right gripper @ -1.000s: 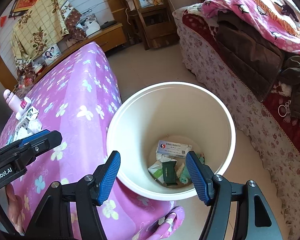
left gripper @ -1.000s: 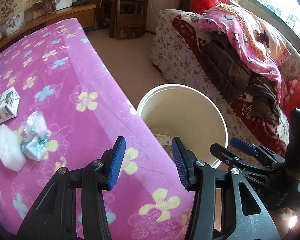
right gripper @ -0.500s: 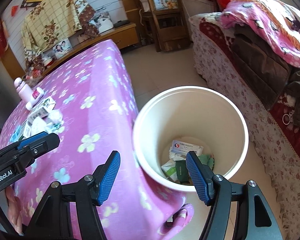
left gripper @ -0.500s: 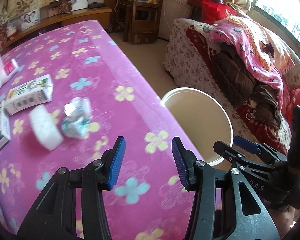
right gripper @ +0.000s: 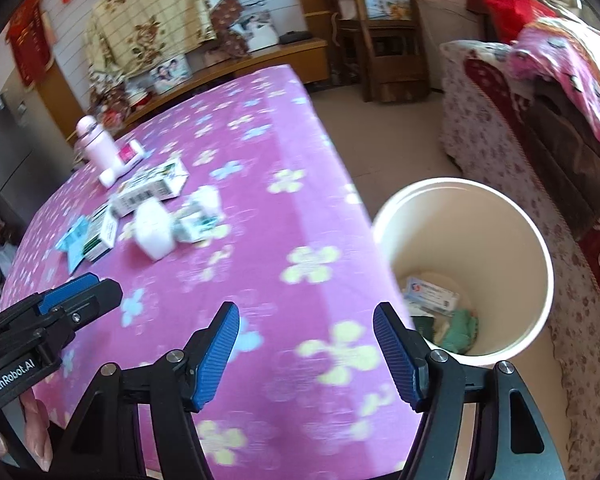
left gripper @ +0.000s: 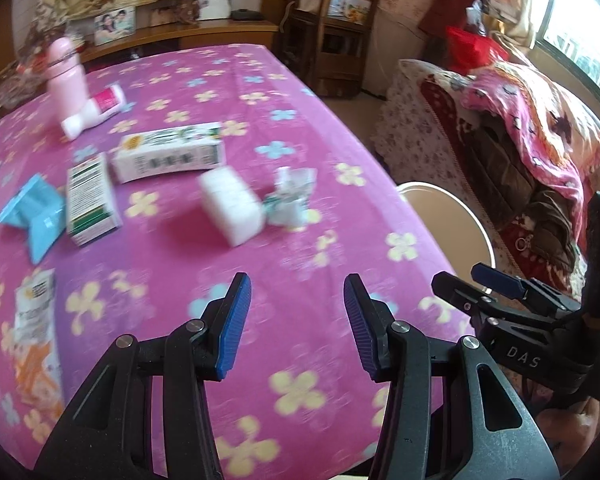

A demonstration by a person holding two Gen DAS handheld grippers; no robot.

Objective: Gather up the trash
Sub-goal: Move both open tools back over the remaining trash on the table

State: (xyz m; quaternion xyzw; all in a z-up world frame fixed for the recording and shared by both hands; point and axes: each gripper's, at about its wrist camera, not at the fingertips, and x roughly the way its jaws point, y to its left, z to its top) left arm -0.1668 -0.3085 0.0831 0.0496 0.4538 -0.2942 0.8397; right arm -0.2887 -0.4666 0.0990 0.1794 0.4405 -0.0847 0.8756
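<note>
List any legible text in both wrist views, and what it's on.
"DAS": on the right gripper body, left wrist view.
"GenRobot.AI": on the left gripper body, right wrist view.
Boxes and packets on the table, card in the bin: print too blurred or small to read.

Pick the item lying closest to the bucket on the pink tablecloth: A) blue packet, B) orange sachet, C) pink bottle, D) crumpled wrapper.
D: the crumpled wrapper lies nearest the table edge beside the white bucket, just past the white block.
</note>
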